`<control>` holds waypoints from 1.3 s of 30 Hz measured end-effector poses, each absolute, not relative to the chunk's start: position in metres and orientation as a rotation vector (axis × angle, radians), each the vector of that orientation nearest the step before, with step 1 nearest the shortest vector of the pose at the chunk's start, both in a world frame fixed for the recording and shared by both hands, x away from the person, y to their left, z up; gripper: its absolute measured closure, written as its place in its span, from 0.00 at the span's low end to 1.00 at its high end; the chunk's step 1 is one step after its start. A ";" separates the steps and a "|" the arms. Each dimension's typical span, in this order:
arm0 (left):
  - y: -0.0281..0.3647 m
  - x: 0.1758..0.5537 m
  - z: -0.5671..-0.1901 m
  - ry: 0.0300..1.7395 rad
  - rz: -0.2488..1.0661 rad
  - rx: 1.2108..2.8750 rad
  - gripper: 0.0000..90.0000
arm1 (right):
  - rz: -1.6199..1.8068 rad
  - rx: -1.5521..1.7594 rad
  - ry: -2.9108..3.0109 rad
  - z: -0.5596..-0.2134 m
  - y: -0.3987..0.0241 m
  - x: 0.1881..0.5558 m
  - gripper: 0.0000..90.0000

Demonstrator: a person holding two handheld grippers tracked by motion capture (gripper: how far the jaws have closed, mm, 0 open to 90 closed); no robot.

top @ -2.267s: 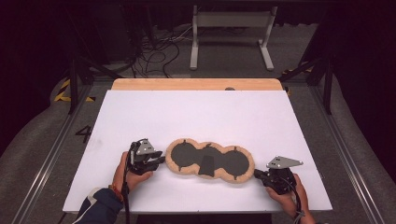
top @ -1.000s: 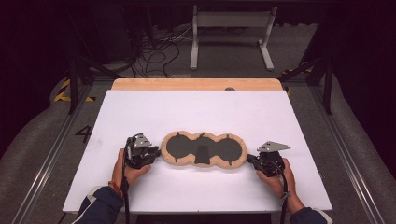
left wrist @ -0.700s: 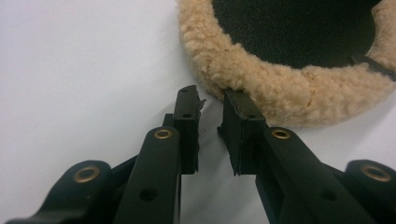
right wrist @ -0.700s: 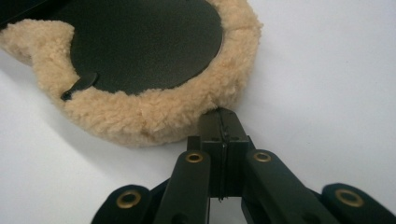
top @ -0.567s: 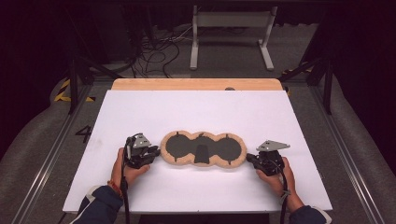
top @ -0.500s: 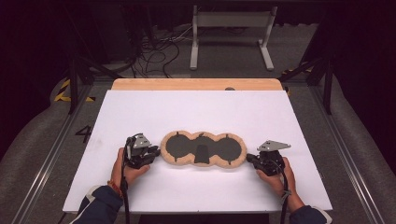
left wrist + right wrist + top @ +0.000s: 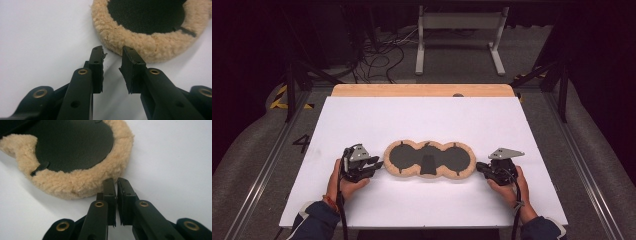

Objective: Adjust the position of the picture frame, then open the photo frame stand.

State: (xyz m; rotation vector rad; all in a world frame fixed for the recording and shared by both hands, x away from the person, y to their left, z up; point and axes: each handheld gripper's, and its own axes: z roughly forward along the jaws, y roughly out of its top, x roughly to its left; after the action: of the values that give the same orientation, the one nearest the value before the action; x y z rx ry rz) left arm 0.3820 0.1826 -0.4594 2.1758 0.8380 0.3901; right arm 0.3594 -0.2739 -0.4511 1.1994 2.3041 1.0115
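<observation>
A three-lobed pad (image 7: 429, 159) with a tan fleece rim and black round insets lies flat on the white table (image 7: 422, 120). My left gripper (image 7: 378, 165) sits at the pad's left end. In the left gripper view its jaws (image 7: 112, 51) have just been opening. They stand open with a clear gap, nothing between them, and their tips are just short of the fleece rim (image 7: 150, 47). My right gripper (image 7: 480, 168) sits at the pad's right end. Its jaws (image 7: 116, 182) are almost together with only a thin slit, empty, and their tips are at the fleece edge (image 7: 75, 183).
A bare wooden strip (image 7: 422, 90) runs along the table's far edge. Beyond it, cables (image 7: 377, 50) and a white metal stand (image 7: 459, 20) are on the floor. A hand holds each gripper near the table's front edge.
Since the earliest frame the pad and both grippers have shifted left and a little farther from the front edge. Over the last second nothing has visibly moved in the high view.
</observation>
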 end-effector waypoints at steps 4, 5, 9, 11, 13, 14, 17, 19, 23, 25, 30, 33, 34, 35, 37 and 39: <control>0.195 0.370 -0.454 0.791 0.440 2.162 0.76 | 1.056 1.197 2.286 -0.444 -0.279 0.357 0.95; 0.198 0.368 -0.453 0.783 0.448 2.160 0.74 | 1.084 1.188 2.285 -0.441 -0.281 0.356 0.95; 0.213 0.361 -0.455 0.773 0.462 2.160 0.68 | 1.125 1.177 2.298 -0.438 -0.282 0.353 0.91; 0.219 0.356 -0.456 0.762 0.455 2.144 0.66 | 1.136 1.172 2.299 -0.437 -0.281 0.351 0.90; 0.224 0.350 -0.455 0.774 0.455 2.125 0.61 | 1.172 1.154 2.308 -0.434 -0.279 0.349 0.85; 0.226 0.348 -0.455 0.773 0.458 2.121 0.58 | 1.190 1.138 2.321 -0.433 -0.277 0.348 0.84; 0.230 0.343 -0.456 0.786 0.454 2.124 0.53 | 1.203 1.124 2.336 -0.432 -0.274 0.347 0.81; 0.234 0.340 -0.458 0.781 0.457 2.135 0.47 | 1.209 1.095 2.356 -0.431 -0.269 0.345 0.79; 0.238 0.334 -0.461 0.825 0.467 2.125 0.36 | 1.215 1.091 2.376 -0.431 -0.263 0.342 0.79; 0.239 0.333 -0.462 0.830 0.467 2.126 0.33 | 1.237 1.087 2.391 -0.429 -0.259 0.340 0.79; 0.234 0.329 -0.466 0.830 0.461 2.148 0.26 | 1.244 1.048 2.456 -0.429 -0.240 0.337 0.82; 0.232 0.329 -0.466 0.827 0.462 2.154 0.24 | 1.208 1.011 2.511 -0.430 -0.224 0.337 0.84; 0.232 0.330 -0.467 0.829 0.465 2.158 0.23 | 1.186 1.003 2.537 -0.430 -0.219 0.338 0.85; 0.231 0.330 -0.467 0.837 0.467 2.161 0.23 | 1.186 1.007 2.547 -0.430 -0.215 0.339 0.86; 0.232 0.331 -0.467 0.837 0.470 2.168 0.23 | 1.192 1.016 2.566 -0.432 -0.207 0.342 0.88; 0.232 0.332 -0.468 0.842 0.466 2.166 0.22 | 1.195 1.018 2.588 -0.434 -0.199 0.344 0.88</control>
State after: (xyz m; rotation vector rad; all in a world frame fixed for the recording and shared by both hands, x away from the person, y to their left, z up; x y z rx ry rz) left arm 0.3319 0.2319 -0.4680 2.1661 0.8418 0.4664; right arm 0.3437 -0.1989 -0.4342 1.0180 2.5876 1.1945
